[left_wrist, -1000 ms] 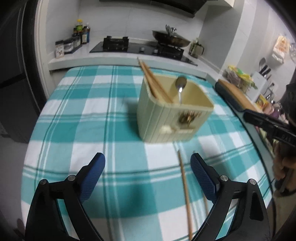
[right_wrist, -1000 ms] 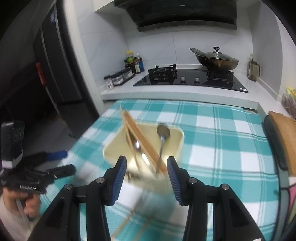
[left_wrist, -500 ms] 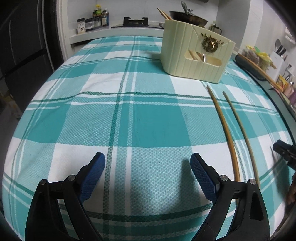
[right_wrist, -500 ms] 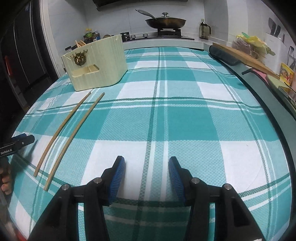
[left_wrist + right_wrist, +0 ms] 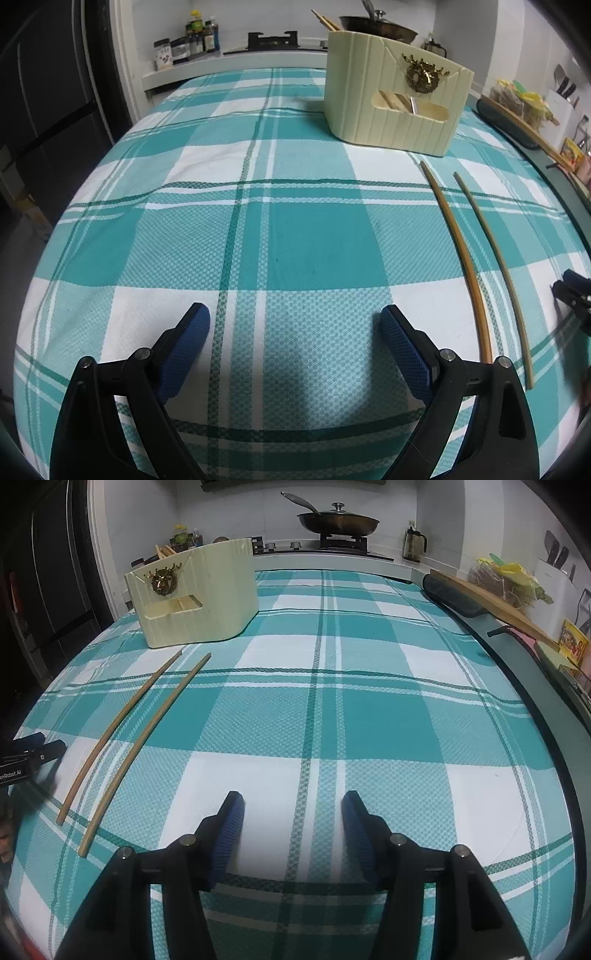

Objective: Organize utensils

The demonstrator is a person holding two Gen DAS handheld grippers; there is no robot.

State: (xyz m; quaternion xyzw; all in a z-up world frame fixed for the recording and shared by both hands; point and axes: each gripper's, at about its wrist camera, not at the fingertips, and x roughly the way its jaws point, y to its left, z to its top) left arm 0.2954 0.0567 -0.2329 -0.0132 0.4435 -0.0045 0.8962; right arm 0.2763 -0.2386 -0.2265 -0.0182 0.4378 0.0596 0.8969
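Observation:
A cream utensil holder (image 5: 395, 88) stands on the teal plaid tablecloth (image 5: 280, 236), with chopsticks and a spoon handle sticking out of its top. It also shows in the right wrist view (image 5: 195, 594). Two long wooden chopsticks (image 5: 476, 266) lie side by side on the cloth in front of it, also in the right wrist view (image 5: 129, 734). My left gripper (image 5: 295, 332) is open and empty, low over the cloth, left of the chopsticks. My right gripper (image 5: 291, 816) is open and empty, right of the chopsticks.
A stove with a lidded wok (image 5: 338, 520) and bottles (image 5: 195, 33) stands behind the table. A cutting board (image 5: 491, 598) and a knife block (image 5: 557, 572) are off the right edge. A dark fridge (image 5: 44, 110) stands to the left.
Both grippers came down from above the holder to just over the cloth near the table's front. In the last half second both views barely shifted. The jaws stayed open.

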